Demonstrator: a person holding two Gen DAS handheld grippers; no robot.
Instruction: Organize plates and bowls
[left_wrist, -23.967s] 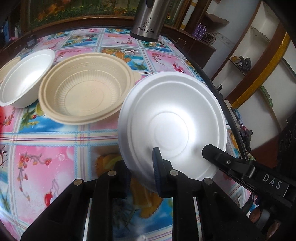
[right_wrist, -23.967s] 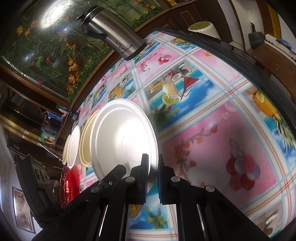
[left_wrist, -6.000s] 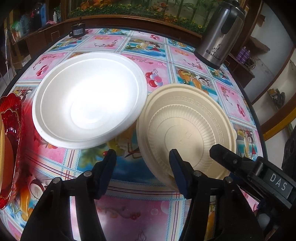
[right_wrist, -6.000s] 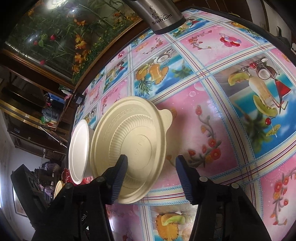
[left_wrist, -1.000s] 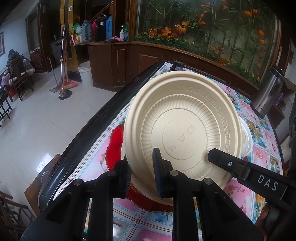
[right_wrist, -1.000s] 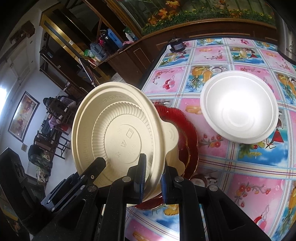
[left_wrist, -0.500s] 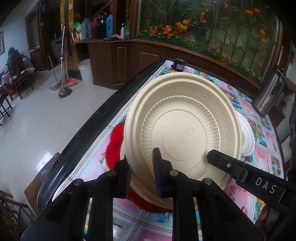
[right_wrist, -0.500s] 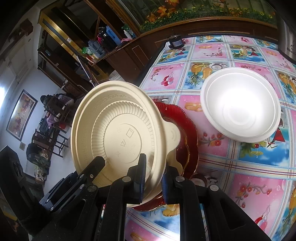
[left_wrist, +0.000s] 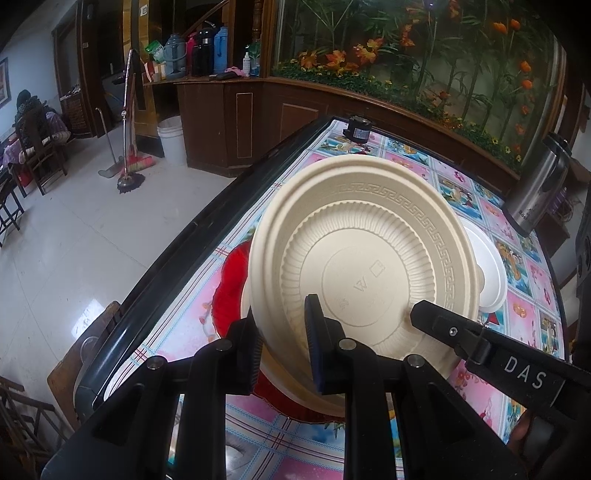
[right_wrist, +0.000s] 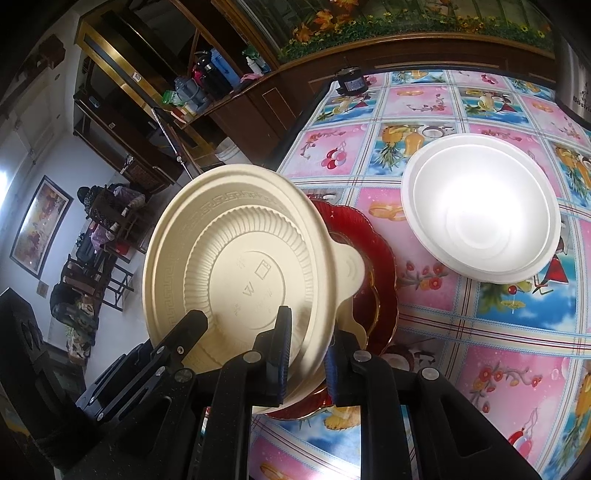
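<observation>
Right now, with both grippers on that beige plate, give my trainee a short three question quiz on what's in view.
1. True or false: the beige plate lies flat on the tablecloth.
2. Which dish sits directly beneath the held plate? A) the red dish B) the white bowl C) the steel thermos
3. Fill in: the left gripper and the right gripper each clamp the plate at its ____.

Key
1. False: it is tilted, underside toward the cameras, held above the red dish.
2. A. Another beige piece lies on that red dish; the white bowl stands apart on the tablecloth.
3. Rim, near the lower edge.
</observation>
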